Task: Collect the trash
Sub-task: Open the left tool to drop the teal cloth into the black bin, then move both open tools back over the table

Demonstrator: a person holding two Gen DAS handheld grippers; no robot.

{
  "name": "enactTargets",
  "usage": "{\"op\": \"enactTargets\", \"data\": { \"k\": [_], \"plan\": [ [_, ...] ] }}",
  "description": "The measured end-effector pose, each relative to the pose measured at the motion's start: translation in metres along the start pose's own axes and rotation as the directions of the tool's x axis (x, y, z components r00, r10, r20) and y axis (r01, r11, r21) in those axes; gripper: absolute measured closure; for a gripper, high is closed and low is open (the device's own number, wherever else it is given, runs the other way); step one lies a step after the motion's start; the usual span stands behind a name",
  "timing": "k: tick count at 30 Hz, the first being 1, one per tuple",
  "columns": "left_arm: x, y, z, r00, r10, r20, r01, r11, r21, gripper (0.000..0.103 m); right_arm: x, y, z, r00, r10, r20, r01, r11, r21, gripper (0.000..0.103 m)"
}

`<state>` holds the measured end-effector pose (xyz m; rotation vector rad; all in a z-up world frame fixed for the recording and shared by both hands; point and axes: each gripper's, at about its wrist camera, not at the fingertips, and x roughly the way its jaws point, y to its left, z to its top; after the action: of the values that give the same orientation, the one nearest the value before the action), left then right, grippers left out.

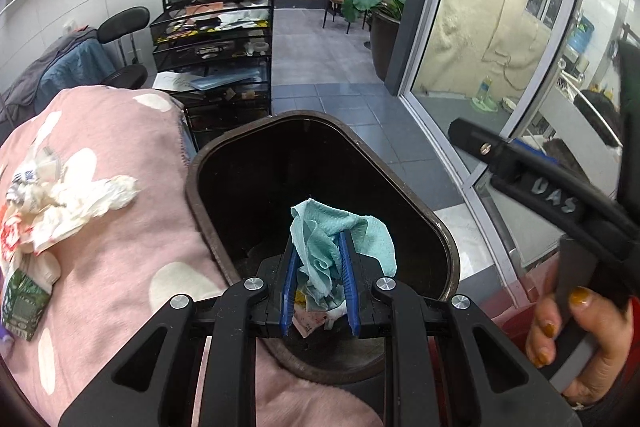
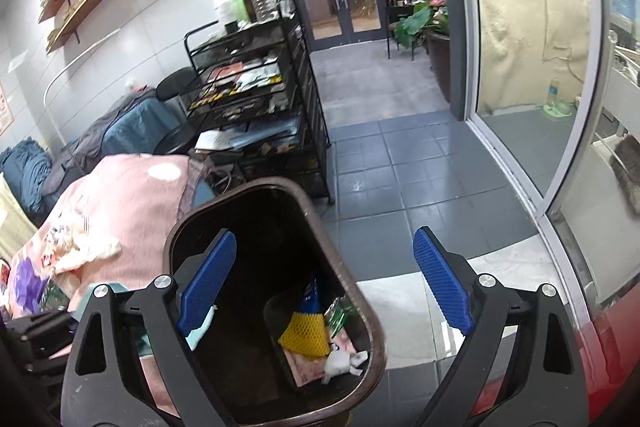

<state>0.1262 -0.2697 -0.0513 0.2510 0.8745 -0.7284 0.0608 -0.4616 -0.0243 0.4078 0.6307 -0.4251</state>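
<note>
My left gripper [image 1: 319, 247] is shut on a crumpled teal cloth [image 1: 376, 239], holding it over the mouth of a brown trash bin [image 1: 200, 195]. In the right wrist view my right gripper [image 2: 326, 239] stands open with nothing between its blue pads, above the bin's [image 2: 362, 291] right rim. At the bottom of the bin lie a yellow foam net [image 2: 304, 335], a white tissue wad [image 2: 340, 363] and a green wrapper [image 2: 340, 311]. White crumpled tissues [image 1: 80, 203] and a green packet [image 1: 24, 303] lie on a pink blanket [image 1: 132, 259] left of the bin.
A black mesh cart [image 1: 216, 39] with bottles on top stands behind the bin. A glass partition [image 1: 480, 27] runs along the right, and a potted plant [image 1: 384, 11] stands near the far doors. A hand [image 1: 580, 331] holds the right gripper's handle. Grey tiled floor [image 2: 380, 155] lies between them.
</note>
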Motion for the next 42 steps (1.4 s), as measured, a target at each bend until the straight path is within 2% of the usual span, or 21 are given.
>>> {"op": "enactTargets", "data": {
  "k": [5,6,10,13,20,29,34,42],
  "plan": [
    [0.016,-0.01,0.001,1.0,0.022,-0.021,-0.021,1.0,0.023,0.079,-0.005,-0.009,0.006,1.0,-0.012,0.022,0.012,1.0,0.016,0.014],
    [0.019,-0.01,0.001,0.999,0.027,-0.023,-0.026,0.999,0.026,0.073,-0.005,-0.01,0.007,1.0,-0.013,0.022,0.013,1.0,0.016,0.014],
    [0.022,-0.012,-0.002,0.999,0.046,-0.015,-0.045,0.998,0.04,0.026,-0.006,-0.016,0.01,1.0,-0.008,0.023,0.007,1.0,0.023,0.013],
    [0.019,-0.014,-0.002,0.998,0.069,0.015,-0.07,0.996,0.057,0.015,-0.007,-0.016,0.01,1.0,-0.007,0.025,0.007,1.0,0.026,0.013],
    [-0.005,-0.015,-0.006,0.99,0.113,0.086,-0.12,0.989,0.084,0.008,-0.01,-0.012,0.008,0.999,0.018,0.048,-0.019,1.0,0.021,0.009],
    [-0.047,-0.008,-0.024,0.965,0.195,0.177,-0.211,0.974,0.079,0.006,-0.011,0.004,0.004,0.996,0.07,0.053,-0.07,0.997,-0.018,0.007],
    [-0.07,0.006,-0.037,0.946,0.239,0.22,-0.254,0.966,0.045,0.005,-0.013,0.016,0.0,0.992,0.111,0.052,-0.109,0.993,-0.042,0.007],
    [-0.093,0.044,-0.055,0.915,0.328,0.235,-0.325,0.944,-0.051,0.005,-0.016,0.051,-0.016,0.977,0.209,0.038,-0.203,0.972,-0.121,0.006]
  ]
}}
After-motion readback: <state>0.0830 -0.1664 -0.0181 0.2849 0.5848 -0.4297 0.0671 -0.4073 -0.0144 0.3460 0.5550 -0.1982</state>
